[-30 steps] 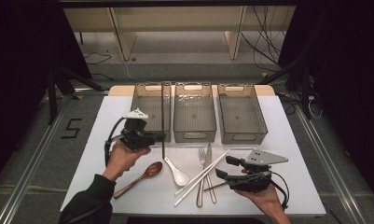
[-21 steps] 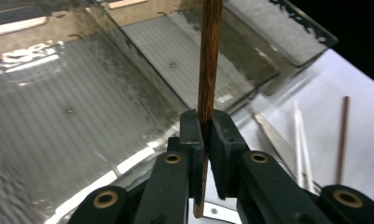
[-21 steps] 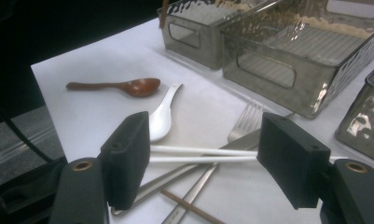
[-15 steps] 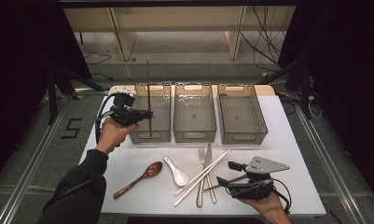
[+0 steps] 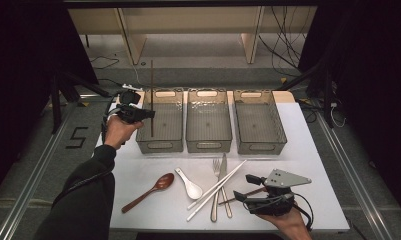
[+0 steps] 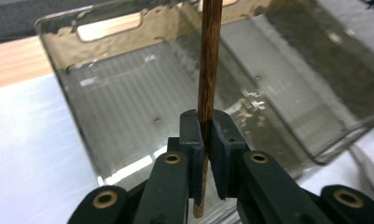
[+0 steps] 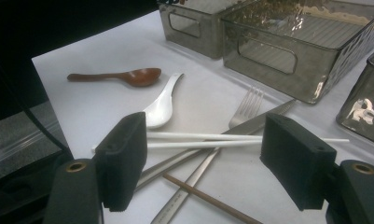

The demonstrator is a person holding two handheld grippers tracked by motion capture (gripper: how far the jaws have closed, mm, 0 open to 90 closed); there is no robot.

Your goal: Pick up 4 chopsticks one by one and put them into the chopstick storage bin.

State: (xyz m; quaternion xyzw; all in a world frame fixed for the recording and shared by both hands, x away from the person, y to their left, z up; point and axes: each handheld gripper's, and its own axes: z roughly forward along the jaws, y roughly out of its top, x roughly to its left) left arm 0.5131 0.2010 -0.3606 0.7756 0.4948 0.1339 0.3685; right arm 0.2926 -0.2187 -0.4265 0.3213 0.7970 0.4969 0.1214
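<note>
left hand-held gripper clamping upright brown chopstick

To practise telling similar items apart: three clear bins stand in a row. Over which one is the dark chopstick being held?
The leftmost bin. The left gripper holds the dark chopstick upright over it; the middle bin and right bin have nothing above them.

Bright tabletop, dark surroundings, soft focus
</note>
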